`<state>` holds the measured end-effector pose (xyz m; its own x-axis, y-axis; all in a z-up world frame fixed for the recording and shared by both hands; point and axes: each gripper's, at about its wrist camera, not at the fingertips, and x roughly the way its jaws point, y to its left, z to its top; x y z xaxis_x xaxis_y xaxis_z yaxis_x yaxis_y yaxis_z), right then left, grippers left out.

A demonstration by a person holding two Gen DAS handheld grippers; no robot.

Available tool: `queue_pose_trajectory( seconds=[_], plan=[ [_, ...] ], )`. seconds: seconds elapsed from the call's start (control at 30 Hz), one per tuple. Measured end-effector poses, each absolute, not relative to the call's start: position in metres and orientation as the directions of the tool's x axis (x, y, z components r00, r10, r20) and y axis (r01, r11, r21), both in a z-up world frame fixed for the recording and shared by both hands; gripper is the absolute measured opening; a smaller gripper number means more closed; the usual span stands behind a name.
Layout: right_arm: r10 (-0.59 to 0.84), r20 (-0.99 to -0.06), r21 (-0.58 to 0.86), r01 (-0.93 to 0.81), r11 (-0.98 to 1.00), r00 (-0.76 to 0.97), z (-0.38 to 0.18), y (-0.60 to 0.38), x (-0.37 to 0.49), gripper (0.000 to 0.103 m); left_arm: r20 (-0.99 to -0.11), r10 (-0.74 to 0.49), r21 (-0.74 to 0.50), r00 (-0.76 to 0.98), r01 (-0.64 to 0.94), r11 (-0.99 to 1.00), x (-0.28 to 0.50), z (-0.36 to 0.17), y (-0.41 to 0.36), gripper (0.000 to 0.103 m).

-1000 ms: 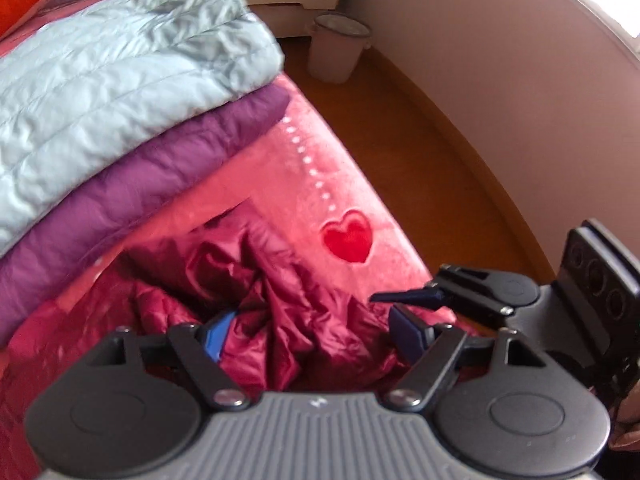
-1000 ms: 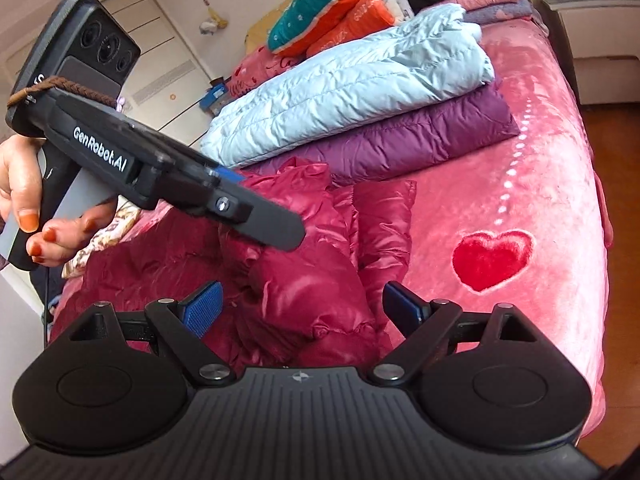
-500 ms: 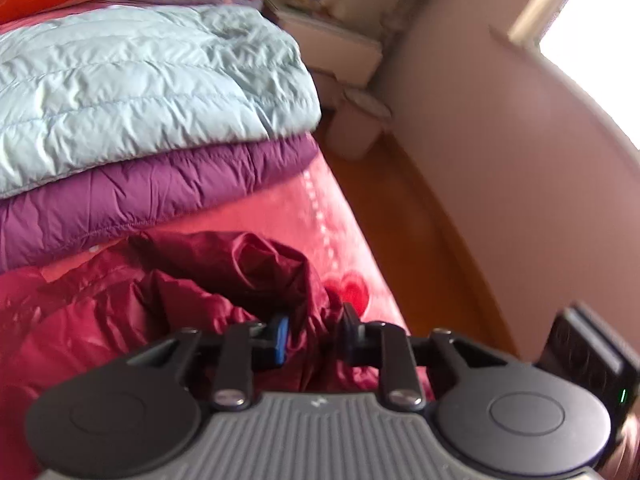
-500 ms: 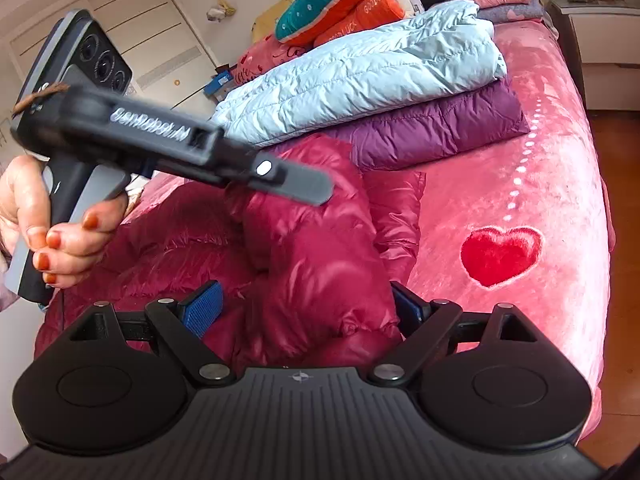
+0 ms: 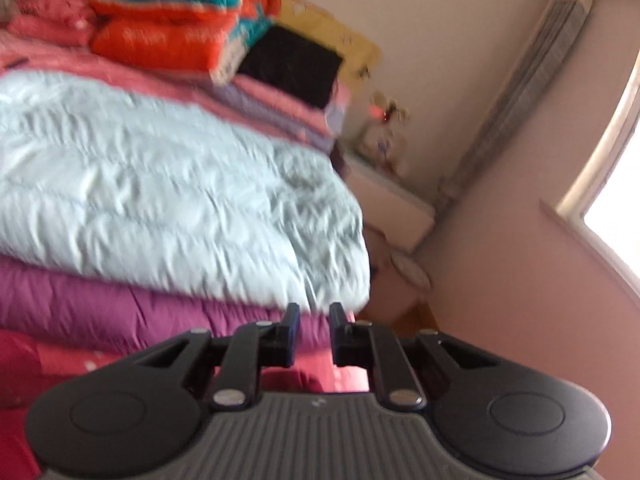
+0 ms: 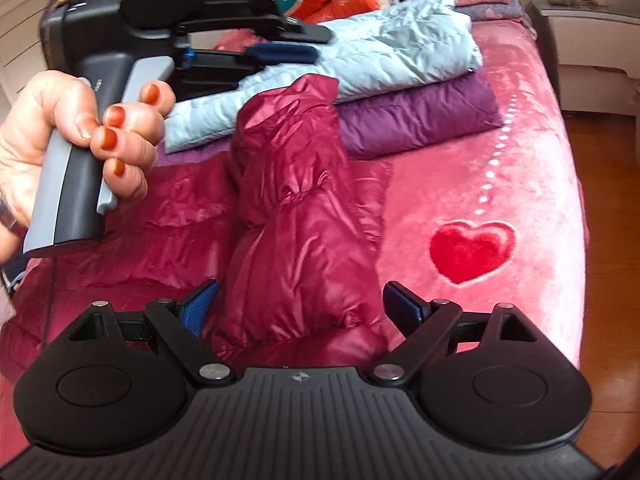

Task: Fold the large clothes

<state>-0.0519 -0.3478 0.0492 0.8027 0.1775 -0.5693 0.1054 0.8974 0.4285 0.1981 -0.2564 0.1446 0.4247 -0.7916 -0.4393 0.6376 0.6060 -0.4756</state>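
Note:
A crimson down jacket lies on the pink bedspread, with one fold standing up like a column. My right gripper is open and straddles the base of that fold; its pads stay clear of the fabric. A hand holds my left gripper just above the fold's peak, rolled so its fingers are stacked. In the blurred left wrist view, the left gripper has its jaws closing to a narrow gap. Only the purple jacket and bedspread show through that gap.
A folded light blue jacket lies on a folded purple one behind the crimson jacket. Colourful pillows are piled further back. A red heart marks the bedspread near the bed's right edge, with wooden floor and a nightstand beyond.
The left jaws went from wide to narrow and pinched the crimson fold half a second ago. The left gripper then rolled and tipped up towards the stack, and the fold stands taller. The right gripper stayed.

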Motion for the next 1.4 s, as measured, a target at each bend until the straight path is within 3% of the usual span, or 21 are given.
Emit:
queue_pose_trajectory(
  seconds=[0.17, 0.43, 0.57, 0.7, 1.1, 1.17, 1.3, 1.4],
  plan=[
    [0.201, -0.571, 0.481, 0.127, 0.867, 0.796, 0.042, -0.36, -0.047, 0.103, -0.424, -0.824, -0.465, 0.377, 0.689, 0.555, 0.176, 0.158, -0.223, 0.019],
    [0.195, -0.58, 0.482, 0.141, 0.865, 0.791, 0.036, -0.361, -0.039, 0.103, -0.551, -0.823, -0.579, 0.137, 0.648, 0.496, 0.149, 0.112, -0.211, 0.019],
    [0.182, -0.587, 0.464, 0.143, 0.874, 0.789, 0.036, -0.357, -0.036, 0.103, -0.597, -0.78, -0.581, 0.187, 0.569, 0.581, 0.181, 0.079, -0.234, 0.017],
    [0.169, -0.596, 0.454, 0.155, 0.878, 0.785, 0.033, -0.358, -0.03, 0.103, -0.61, -0.748, -0.581, 0.262, 0.495, 0.647, 0.207, 0.052, -0.249, 0.002],
    [0.13, -0.618, 0.398, 0.167, 0.902, 0.775, 0.023, -0.357, -0.017, 0.103, -0.592, -0.72, -0.525, 0.363, 0.504, 0.686, 0.223, 0.03, -0.263, 0.001],
    [0.138, -0.615, 0.406, 0.161, 0.899, 0.777, 0.022, -0.358, -0.017, 0.103, -0.573, -0.74, -0.562, 0.352, 0.489, 0.667, 0.219, 0.04, -0.25, 0.008],
    [0.186, -0.587, 0.465, 0.14, 0.874, 0.788, 0.02, -0.37, -0.021, 0.103, -0.526, -0.763, -0.554, 0.376, 0.529, 0.643, 0.195, 0.077, -0.211, 0.048],
    [0.229, -0.562, 0.537, 0.141, 0.832, 0.795, 0.019, -0.385, -0.025, 0.103, -0.541, -0.709, -0.446, 0.453, 0.56, 0.698, 0.168, 0.105, -0.165, 0.051]
  ],
)
